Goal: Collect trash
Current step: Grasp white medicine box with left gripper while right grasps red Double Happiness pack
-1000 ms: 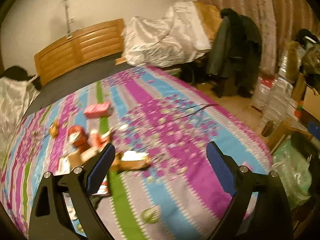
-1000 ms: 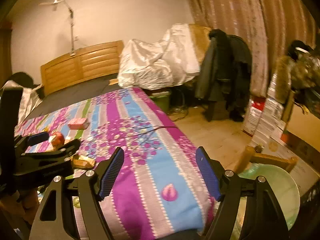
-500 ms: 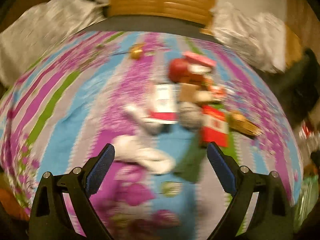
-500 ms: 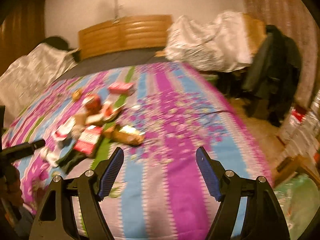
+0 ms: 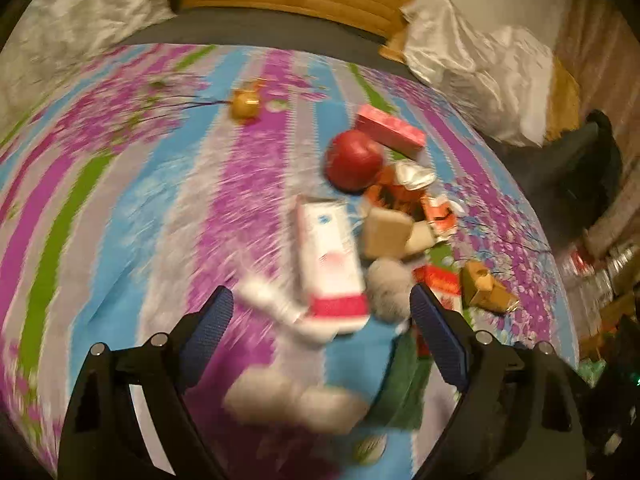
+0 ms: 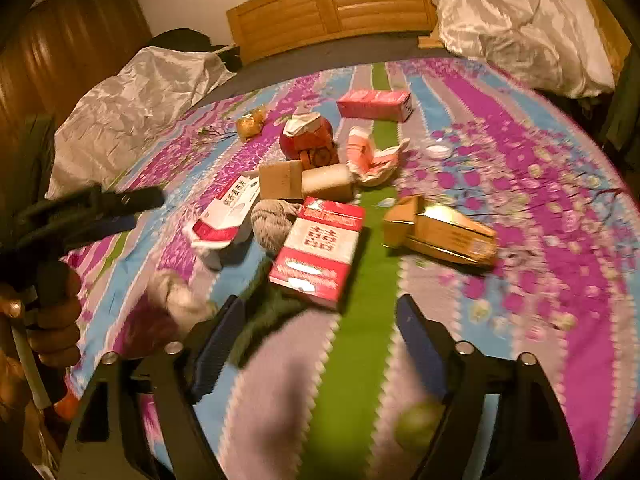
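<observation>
My left tongs [image 5: 320, 320] hang wide open, holding nothing, over the bed [image 5: 120, 200]; a white-and-red box [image 5: 330, 264] lies just ahead between their tips, blurred. My right tongs [image 6: 320, 332] are spread open too, empty, with a red-and-white carton [image 6: 320, 248] just beyond them. The trash sits clustered mid-bed: a grey wad [image 6: 274, 220], a tan box [image 6: 438, 232] to the right, a red round pot [image 6: 306, 138] and a pink box [image 6: 374, 105] farther back. The wooden headboard [image 6: 332, 4] stands behind.
</observation>
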